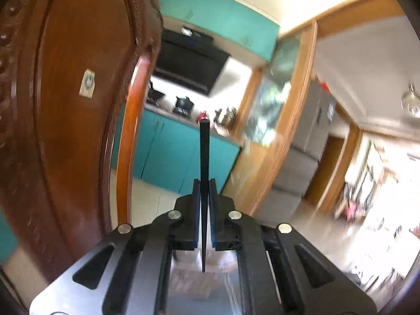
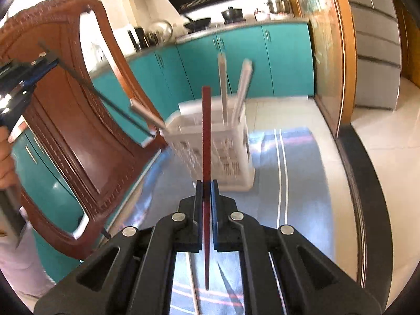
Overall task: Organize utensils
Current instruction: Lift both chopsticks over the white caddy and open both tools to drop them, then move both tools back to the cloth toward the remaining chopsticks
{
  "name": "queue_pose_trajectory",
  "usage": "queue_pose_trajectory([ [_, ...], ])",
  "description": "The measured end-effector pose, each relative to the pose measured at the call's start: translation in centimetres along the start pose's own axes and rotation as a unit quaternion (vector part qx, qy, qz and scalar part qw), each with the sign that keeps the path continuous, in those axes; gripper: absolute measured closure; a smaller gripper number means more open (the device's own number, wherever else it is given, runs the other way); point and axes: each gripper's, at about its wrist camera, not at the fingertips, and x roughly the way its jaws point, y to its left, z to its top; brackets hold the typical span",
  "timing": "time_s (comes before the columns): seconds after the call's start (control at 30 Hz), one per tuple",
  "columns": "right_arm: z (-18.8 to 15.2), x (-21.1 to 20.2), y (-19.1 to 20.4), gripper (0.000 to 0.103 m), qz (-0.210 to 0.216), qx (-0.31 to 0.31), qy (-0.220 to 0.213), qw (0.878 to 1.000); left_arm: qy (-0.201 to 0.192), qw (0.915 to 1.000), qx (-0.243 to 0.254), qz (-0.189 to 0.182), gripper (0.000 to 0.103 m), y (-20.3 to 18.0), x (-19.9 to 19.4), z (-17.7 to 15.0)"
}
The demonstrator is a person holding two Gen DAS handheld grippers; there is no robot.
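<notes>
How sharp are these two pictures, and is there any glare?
Left wrist view: hand-held gripper and black chopstick sharp, the kitchen behind streaked with blur, right side washed out. Right wrist view: red chopstick crisp, white basket smeared, glare on the tabletop.

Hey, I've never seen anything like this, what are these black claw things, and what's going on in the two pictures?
Nothing robotic: a person holds two hand-held black two-finger grippers, each with a wide-angle camera looking along its fingers. The left gripper is shut on a slim black chopstick. The right gripper is shut on a slim red chopstick. Its view also shows a white slotted plastic utensil basket holding pale chopsticks, standing on a shiny blue-striped table, beside a brown carved chair back.
</notes>
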Motion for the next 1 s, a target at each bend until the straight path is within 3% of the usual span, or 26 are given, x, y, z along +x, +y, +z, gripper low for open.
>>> queue_pose_trajectory([
  [0.07,1.5,-0.6,0.3,0.097,0.002,-0.006,-0.018,1.0,-0.002,0.9997,-0.013,0.019,0.096,0.6,2.8,-0.4],
  [0.17,3.8,-1.7,0.8,0.097,0.01,-0.01,-0.044,0.999,0.028,0.9981,-0.028,0.047,0.096,1.5,6.9,-2.3],
  [0.3,7.0,-3.2,1.8,0.097,0.009,-0.023,-0.096,0.995,0.05,0.9943,0.007,0.093,0.096,1.9,10.7,-4.6],
  [0.43,9.5,-3.8,2.1,0.097,-0.01,-0.008,-0.17,0.985,0.081,0.9916,0.025,0.097,0.096,1.9,12.9,-6.4],
  [0.6,10.1,-1.9,1.3,0.097,-0.02,0.021,-0.238,0.971,0.115,0.9891,0.031,0.087,0.096,2.0,14.0,-8.0],
  [0.77,9.9,2.0,0.3,0.097,-0.036,0.026,-0.246,0.968,0.109,0.9896,0.042,0.084,0.085,2.6,12.7,-7.7],
  [0.83,9.9,3.4,0.5,0.097,-0.047,0.011,-0.237,0.97,0.107,0.9898,0.042,0.084,0.078,2.8,12.4,-7.6],
  [1.0,9.5,6.9,0.6,0.097,-0.068,-0.014,-0.187,0.98,0.121,0.988,0.039,0.088,0.074,3.7,11.2,-8.0],
])
